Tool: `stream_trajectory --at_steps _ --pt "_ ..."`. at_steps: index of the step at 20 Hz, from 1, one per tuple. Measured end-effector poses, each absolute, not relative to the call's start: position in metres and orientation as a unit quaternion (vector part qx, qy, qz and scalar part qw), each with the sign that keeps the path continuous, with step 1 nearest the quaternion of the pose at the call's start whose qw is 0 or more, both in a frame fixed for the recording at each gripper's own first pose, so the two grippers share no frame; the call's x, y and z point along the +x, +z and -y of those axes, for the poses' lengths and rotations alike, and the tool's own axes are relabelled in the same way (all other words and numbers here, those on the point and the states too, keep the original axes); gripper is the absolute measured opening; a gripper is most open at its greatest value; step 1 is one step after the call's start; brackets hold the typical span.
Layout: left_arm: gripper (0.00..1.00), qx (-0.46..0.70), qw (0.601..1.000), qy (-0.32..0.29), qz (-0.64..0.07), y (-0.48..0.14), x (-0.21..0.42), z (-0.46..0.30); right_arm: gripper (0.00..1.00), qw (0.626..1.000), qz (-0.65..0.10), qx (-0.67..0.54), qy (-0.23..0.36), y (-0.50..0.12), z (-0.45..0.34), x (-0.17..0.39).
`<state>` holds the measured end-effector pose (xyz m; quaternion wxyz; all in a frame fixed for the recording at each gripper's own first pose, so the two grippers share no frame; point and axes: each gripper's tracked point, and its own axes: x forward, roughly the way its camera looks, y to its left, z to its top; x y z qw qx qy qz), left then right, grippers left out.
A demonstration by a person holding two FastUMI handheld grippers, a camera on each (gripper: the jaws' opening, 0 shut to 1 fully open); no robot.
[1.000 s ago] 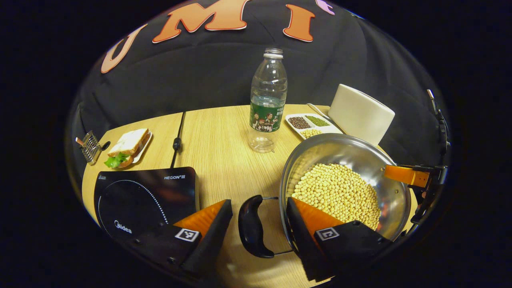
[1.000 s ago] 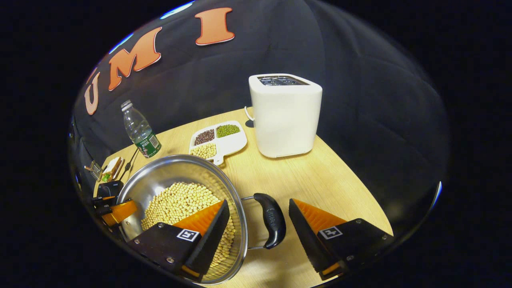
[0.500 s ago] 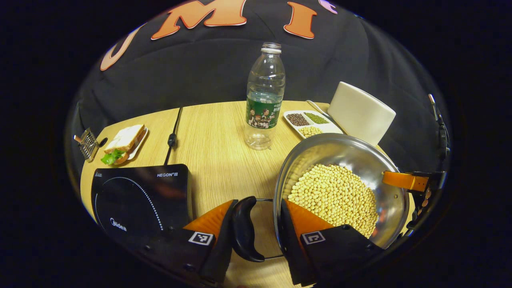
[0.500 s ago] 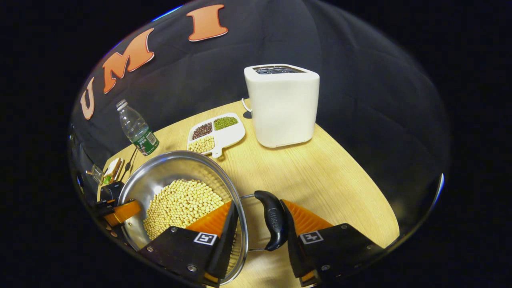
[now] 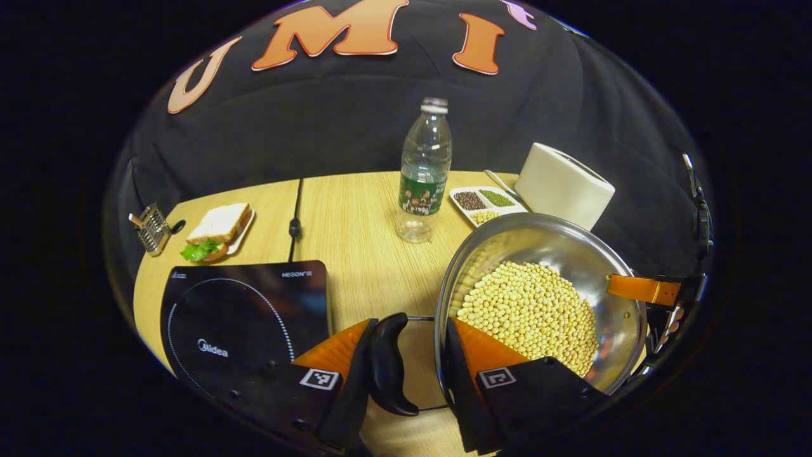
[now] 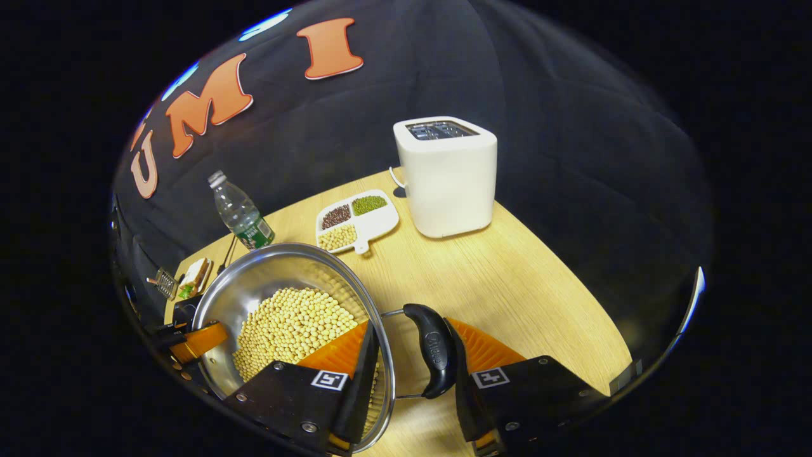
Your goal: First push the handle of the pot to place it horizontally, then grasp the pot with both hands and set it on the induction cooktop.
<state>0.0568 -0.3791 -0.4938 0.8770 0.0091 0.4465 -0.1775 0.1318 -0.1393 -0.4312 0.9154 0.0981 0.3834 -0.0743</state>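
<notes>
A steel pot (image 5: 552, 241) full of pale soybeans (image 5: 530, 311) has a black loop handle on each side, both lying level. My left gripper (image 5: 406, 368) is shut on the handle (image 5: 387, 365) nearest the black induction cooktop (image 5: 241, 317): one finger presses the grip, the other the inside of the pot's rim. At the opposite handle (image 6: 434, 352), my right gripper (image 6: 409, 362) is shut in the same way. The pot (image 6: 279, 273) appears to hang a little above the wooden table (image 5: 355, 222), right of the cooktop. Each gripper shows across the pot in the other's view.
A plastic bottle (image 5: 424, 171) stands behind the pot. A divided white dish of beans (image 6: 356, 219) and a white toaster (image 6: 447, 178) sit at the back right. A sandwich on a plate (image 5: 219, 231) and a small wire rack (image 5: 151, 228) lie behind the cooktop, with its cord (image 5: 295, 219).
A second ago both grippers stood open around the handles; they have shut on them. Since then the table's objects look smaller and lower, so the pot has risen with both grippers.
</notes>
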Motion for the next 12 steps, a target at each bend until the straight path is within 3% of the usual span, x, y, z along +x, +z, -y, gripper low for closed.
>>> stream_trajectory --at_steps 1,2,12 --pt "0.63 0.007 0.878 -0.177 -0.444 -0.486 0.057 0.374 0.52 0.917 -0.38 0.098 -0.072 -0.423 0.135 0.131" --pt "0.63 0.006 0.88 -0.176 -0.442 -0.478 0.058 0.369 0.56 0.918 -0.379 0.097 -0.071 -0.415 0.13 0.129" --pt "0.63 -0.001 0.895 -0.137 -0.425 -0.422 0.055 0.273 0.57 0.924 -0.368 0.096 -0.03 -0.37 0.042 0.117"
